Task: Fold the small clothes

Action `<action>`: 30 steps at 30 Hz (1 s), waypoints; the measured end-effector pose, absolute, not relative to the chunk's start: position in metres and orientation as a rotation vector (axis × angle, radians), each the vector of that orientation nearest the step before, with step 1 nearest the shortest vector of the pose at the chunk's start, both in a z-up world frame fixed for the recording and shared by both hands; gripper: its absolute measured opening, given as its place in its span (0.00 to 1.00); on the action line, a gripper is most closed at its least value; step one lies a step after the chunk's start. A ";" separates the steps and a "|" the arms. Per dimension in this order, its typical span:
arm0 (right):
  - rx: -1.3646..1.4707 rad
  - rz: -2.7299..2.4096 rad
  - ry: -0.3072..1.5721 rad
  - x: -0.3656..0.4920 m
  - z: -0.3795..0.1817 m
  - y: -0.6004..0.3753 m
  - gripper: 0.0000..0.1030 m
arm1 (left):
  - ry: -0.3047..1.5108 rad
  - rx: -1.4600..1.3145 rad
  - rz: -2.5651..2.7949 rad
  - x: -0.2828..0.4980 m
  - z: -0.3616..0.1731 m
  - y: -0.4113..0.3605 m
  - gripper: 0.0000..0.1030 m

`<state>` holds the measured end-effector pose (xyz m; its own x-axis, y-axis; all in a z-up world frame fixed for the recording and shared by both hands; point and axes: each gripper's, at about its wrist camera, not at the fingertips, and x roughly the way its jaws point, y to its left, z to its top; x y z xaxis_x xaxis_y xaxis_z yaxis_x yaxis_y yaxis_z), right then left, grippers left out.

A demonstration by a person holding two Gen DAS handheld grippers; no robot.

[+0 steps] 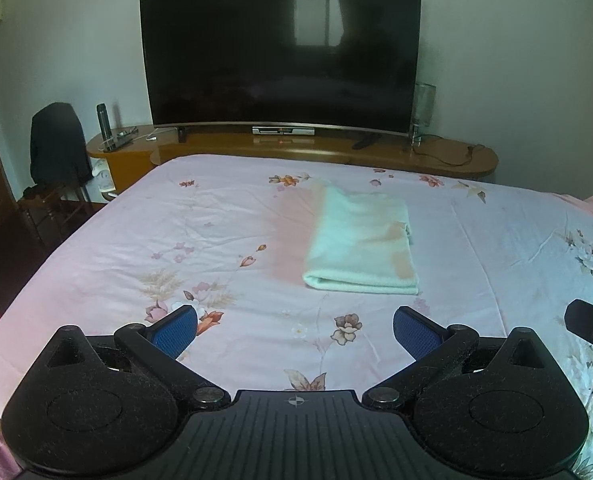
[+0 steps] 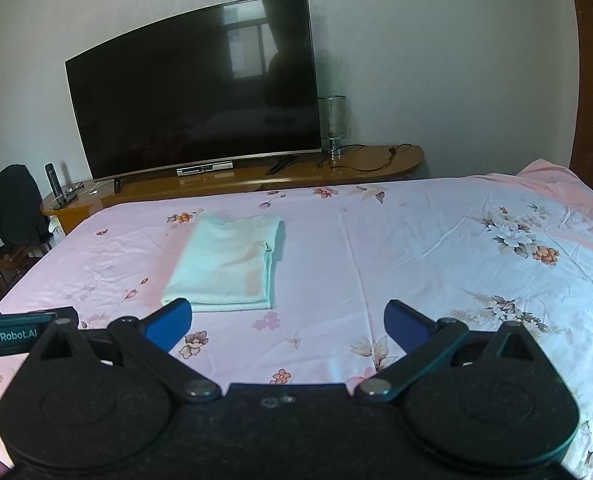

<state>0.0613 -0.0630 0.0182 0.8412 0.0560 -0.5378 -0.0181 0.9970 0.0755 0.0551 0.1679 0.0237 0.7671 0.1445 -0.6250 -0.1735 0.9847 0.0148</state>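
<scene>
1. The left gripper (image 1: 294,330) is hovering low over the bed (image 1: 216,232) with its two blue-padded fingers (image 1: 175,330) spread wide apart and holding nothing; only the flowered sheet is showing between them.
2. The right gripper (image 2: 288,326) is hanging over the same bed (image 2: 416,248), its jaws likewise standing wide apart and empty.
3. A pale mint-green folded cloth (image 1: 360,240) is lying flat on the sheet, sitting at about 1 o'clock from the left gripper and clear of both its fingers.
4. In the right wrist view the folded cloth (image 2: 226,266) is lying at about 11 o'clock from the right gripper, its near edge showing just past the tip of the left-hand finger (image 2: 168,326); whether they are touching I cannot tell.
5. The cloth is showing stacked layers along its near edge and its right-hand side, with a faint pinkish patch near the right corner.
6. A dark part of the other gripper is peeking in at 3 o'clock in the left view, and a black piece marked "GenRobot.AI" is showing at 9 o'clock in the right view.
7. Beyond the bed, at 12 o'clock, a large dark television (image 1: 280,52) is standing on a long wooden console (image 1: 296,148).
8. A dark bottle (image 1: 103,120) is standing on the console's left end, and a glass lamp (image 1: 422,112) is standing near its right end.
</scene>
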 end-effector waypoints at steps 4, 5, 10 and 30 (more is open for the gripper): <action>0.068 0.042 0.574 0.063 0.017 -0.064 1.00 | 0.678 -0.045 0.168 0.057 0.024 0.168 1.00; 0.068 0.042 0.574 0.063 0.017 -0.065 0.99 | 0.677 -0.045 0.168 0.057 0.023 0.167 1.00; 0.068 0.044 0.575 0.063 0.017 -0.065 0.99 | 0.681 -0.043 0.160 0.058 0.023 0.164 1.00; 0.072 0.042 0.591 0.067 0.009 -0.069 0.99 | 0.694 -0.029 0.145 0.065 0.021 0.152 1.00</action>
<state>0.0666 -0.0687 0.0090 0.8295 0.0602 -0.5552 -0.0188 0.9966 0.0799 0.0653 0.1522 0.0208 0.7587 0.1238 -0.6396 -0.1428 0.9895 0.0221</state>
